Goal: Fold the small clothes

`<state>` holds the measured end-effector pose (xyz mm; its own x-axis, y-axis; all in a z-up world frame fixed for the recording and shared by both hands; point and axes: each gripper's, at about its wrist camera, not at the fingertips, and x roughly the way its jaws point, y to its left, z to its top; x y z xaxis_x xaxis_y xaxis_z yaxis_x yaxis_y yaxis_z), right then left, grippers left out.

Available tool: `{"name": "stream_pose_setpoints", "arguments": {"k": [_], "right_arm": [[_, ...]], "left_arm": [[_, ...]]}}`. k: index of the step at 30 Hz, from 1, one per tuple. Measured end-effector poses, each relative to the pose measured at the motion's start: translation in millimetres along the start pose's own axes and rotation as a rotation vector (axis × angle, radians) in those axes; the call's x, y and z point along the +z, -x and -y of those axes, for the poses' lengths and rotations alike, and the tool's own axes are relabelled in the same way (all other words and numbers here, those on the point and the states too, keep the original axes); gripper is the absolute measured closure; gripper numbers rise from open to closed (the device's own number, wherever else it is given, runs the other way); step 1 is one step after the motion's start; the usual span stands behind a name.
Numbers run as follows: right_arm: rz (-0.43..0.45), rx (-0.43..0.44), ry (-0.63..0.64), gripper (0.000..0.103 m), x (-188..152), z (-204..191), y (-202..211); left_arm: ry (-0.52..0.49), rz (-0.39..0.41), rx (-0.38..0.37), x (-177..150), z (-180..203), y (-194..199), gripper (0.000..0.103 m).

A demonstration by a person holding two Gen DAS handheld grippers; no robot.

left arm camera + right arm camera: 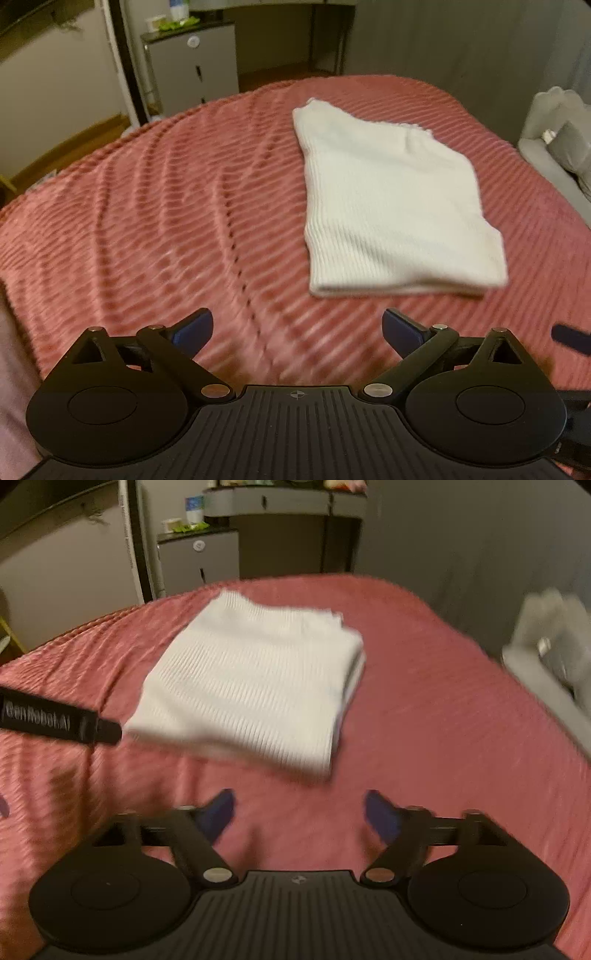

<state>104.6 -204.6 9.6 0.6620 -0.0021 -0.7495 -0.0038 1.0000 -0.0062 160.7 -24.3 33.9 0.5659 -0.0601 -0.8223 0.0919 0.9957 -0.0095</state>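
Note:
A white ribbed knit garment (pixel 388 199) lies folded into a flat rectangle on the pink ribbed bedspread (pixel 166 221). It also shows in the right wrist view (pixel 251 679), with stacked layers along its right edge. My left gripper (pixel 297 328) is open and empty, held above the bedspread near the garment's near left corner. My right gripper (pixel 299 812) is open and empty, just short of the garment's near edge. The left gripper's finger (pixel 59 720) shows at the left of the right wrist view, beside the garment.
A small grey fridge (pixel 192 66) with items on top stands past the bed's far edge, beside a dark desk (pixel 280 528). A grey sofa (pixel 557 147) sits to the right of the bed. The bedspread has wrinkles on the left.

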Motion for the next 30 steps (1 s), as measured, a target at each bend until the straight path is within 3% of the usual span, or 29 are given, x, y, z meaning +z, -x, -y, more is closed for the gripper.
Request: {"name": "stream_pose_setpoints", "arguments": {"k": [3, 6, 13, 21, 30], "right_arm": [[-0.036, -0.019, -0.022, 0.017, -17, -3, 21], [-0.043, -0.003, -0.012, 0.004, -20, -6, 44], [-0.017, -0.015, -0.100, 0.004, 1, -2, 66], [-0.108, -0.073, -0.153, 0.004, 18, -4, 56], [-0.093, -0.086, -0.096, 0.004, 34, -17, 48]], "left_arm": [[-0.009, 0.008, 0.043, -11, -5, 22, 0.002], [0.010, 0.014, 0.034, -17, -8, 42, 0.001], [-0.031, 0.031, 0.055, -11, -1, 69, 0.000], [-0.055, 0.005, 0.083, -5, 5, 66, 0.000], [-0.038, -0.008, 0.062, 3, 1, 53, 0.000]]}}
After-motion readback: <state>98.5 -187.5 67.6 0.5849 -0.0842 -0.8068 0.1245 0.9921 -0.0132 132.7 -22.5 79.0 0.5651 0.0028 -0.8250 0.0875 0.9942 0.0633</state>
